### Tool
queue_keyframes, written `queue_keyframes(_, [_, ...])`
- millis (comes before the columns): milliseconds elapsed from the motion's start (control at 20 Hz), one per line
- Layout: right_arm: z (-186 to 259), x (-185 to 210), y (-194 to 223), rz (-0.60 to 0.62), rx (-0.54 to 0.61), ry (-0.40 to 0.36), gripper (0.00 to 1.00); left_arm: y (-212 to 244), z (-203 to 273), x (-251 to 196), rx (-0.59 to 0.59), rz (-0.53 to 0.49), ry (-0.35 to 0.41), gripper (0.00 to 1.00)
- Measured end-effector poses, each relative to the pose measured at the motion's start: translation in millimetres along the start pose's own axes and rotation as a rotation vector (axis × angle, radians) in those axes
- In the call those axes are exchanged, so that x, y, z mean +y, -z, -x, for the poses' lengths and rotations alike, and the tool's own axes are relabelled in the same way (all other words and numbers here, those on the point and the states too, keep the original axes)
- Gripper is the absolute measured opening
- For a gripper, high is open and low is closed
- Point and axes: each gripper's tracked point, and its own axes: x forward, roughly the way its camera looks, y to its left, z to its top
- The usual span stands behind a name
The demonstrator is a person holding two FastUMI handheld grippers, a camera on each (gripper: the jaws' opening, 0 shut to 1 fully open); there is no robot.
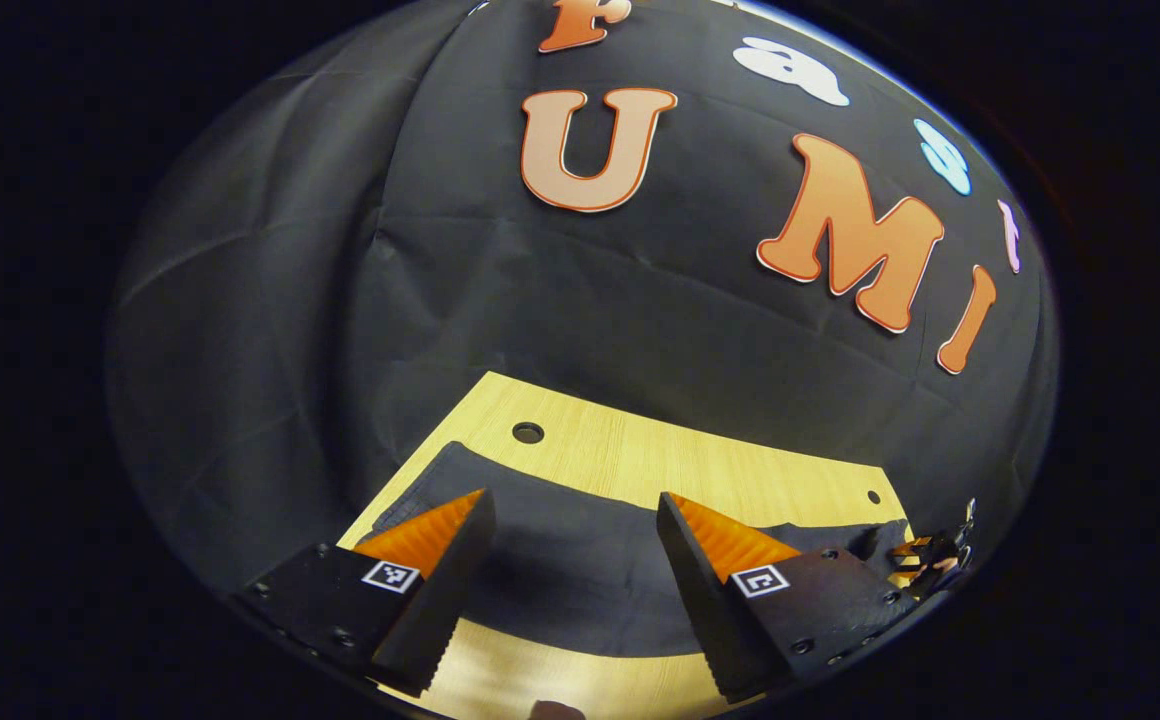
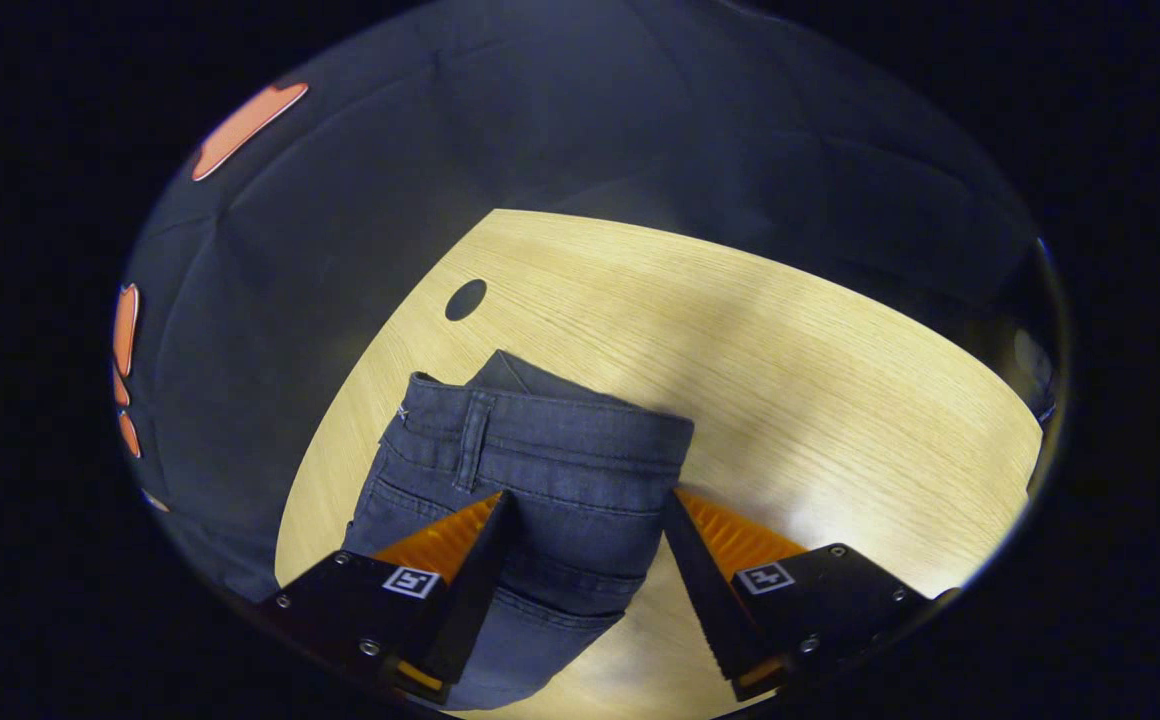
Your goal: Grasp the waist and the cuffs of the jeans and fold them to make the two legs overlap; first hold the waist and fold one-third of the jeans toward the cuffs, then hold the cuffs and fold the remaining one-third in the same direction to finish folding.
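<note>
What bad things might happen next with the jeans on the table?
1. The right gripper is open above the waist of the jeans; it might pinch only the top layer, so the legs won't line up.
2. The left gripper is open over dark cloth lying near the table edge; a pull could perhaps drag it off.

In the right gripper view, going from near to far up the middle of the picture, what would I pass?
The right gripper, open, its fingers either side of the jeans → the jeans' waistband → bare wooden table with a round hole → the booth's black cloth wall.
</note>
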Motion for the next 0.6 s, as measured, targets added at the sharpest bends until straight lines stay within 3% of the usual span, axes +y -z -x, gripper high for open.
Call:
queue_keyframes(50, [-1, 5, -1, -0.014, -0.009, -0.029, 0.72, 3, 1, -3, 0.002, -0.001, -0.003, 0.97])
queue_keyframes(100, [-1, 12, 4, -0.066, 0.003, -0.062, 0.68, 9, 1, -7, 0.014, -0.005, -0.001, 0.97])
queue_keyframes(200, [0, 16, 3, -0.120, -0.016, -0.077, 0.39, 19, 4, -19, 0.035, -0.023, 0.006, 0.97])
queue_keyframes(300, [6, 19, -1, -0.122, -0.037, -0.071, 0.18, 26, 5, -28, 0.041, -0.040, 0.012, 0.97])
queue_keyframes(350, [12, 29, -5, -0.132, -0.041, -0.105, 0.23, 26, 10, -32, 0.028, -0.055, 0.006, 0.97])
queue_keyframes(600, [76, 76, -22, 0.005, -0.156, -0.199, 0.23, 18, 9, -32, -0.026, -0.137, -0.026, 0.97])
